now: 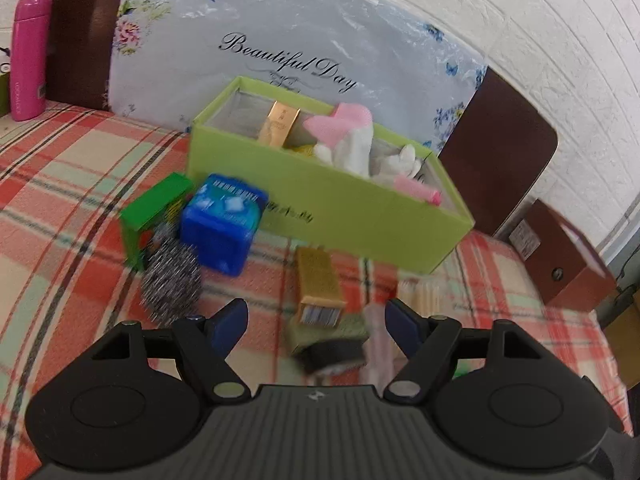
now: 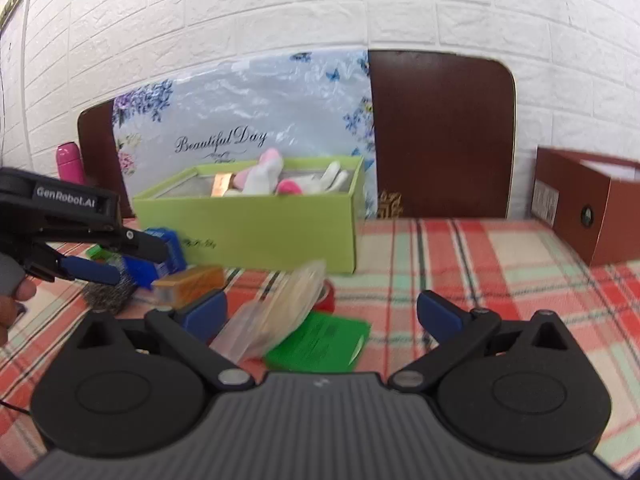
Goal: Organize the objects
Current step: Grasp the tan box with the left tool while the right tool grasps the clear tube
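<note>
Both grippers spread wide, nothing held. Gold box (image 1: pixel 320 286) lies just ahead of L gripper (image 1: pixel 316 318), long axis pointed toward green bin (image 1: pixel 360 216); L nearer than R gripper (image 2: pixel 322 314).

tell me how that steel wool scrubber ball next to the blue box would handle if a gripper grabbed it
The silvery wire-mesh scrubber ball looks springy, so the fingers would probably sink in before gripping. Being mostly open mesh, it is likely light for its size. Its rounded shape may roll on the checked cloth if nudged, though the rough wire could snag.
</note>
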Motion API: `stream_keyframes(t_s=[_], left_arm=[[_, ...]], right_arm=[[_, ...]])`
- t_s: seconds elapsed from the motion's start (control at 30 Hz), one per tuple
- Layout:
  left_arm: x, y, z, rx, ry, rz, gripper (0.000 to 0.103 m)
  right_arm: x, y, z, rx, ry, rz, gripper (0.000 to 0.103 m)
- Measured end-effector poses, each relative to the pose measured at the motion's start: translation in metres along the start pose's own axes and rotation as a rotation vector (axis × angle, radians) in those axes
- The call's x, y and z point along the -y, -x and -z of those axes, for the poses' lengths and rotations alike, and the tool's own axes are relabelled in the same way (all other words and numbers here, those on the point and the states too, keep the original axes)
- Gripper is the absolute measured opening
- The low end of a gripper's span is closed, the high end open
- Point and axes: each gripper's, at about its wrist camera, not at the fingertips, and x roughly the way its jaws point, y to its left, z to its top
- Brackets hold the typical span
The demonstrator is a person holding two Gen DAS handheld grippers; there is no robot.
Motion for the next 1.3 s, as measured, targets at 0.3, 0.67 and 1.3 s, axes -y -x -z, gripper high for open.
stream_keyframes(t_s=[0.3, 0.67, 1.3], left_arm=[[-0.017, 0.008, 0.017, -0.021, 0.020, -0.029, 0.078], [0.009, -0.035, -0.013, -0.006, -0.013, -0.023, 0.079], [-0.038, 0.016, 0.027, -0.124, -0.128, -0.065, 0.033]], right_arm=[[-0.057, -0.017, 0.028, -0.175, 0.094, -0.067, 0.090], [-0.064, -0.011, 0.035, -0.257, 0.152, -0.088, 0.029], [-0.045, 0.036, 0.048, -0.298, 0.076, -0.131, 0.027]])
